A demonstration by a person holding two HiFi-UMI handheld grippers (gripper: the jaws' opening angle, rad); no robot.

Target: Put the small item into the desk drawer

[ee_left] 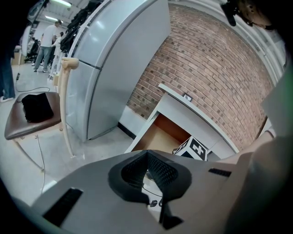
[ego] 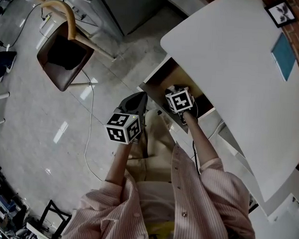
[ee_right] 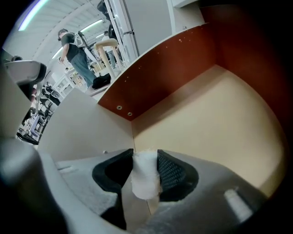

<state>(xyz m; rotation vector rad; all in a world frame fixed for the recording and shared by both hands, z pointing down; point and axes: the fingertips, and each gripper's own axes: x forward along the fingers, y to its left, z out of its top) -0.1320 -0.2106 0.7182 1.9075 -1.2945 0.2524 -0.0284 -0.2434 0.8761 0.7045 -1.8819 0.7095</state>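
Between the jaws of the right gripper sits the small white item, pinched upright at its sides; it hangs inside the open desk drawer, over the pale floor near a corner; whether it touches the floor I cannot tell; probably carried this deep so that release drops it safely inside; left gripper has its jaws together on nothing, outside the drawer, seemingly parked clear; white desk overhangs the drawer.

Brown chair near grey cabinet; brick wall behind.
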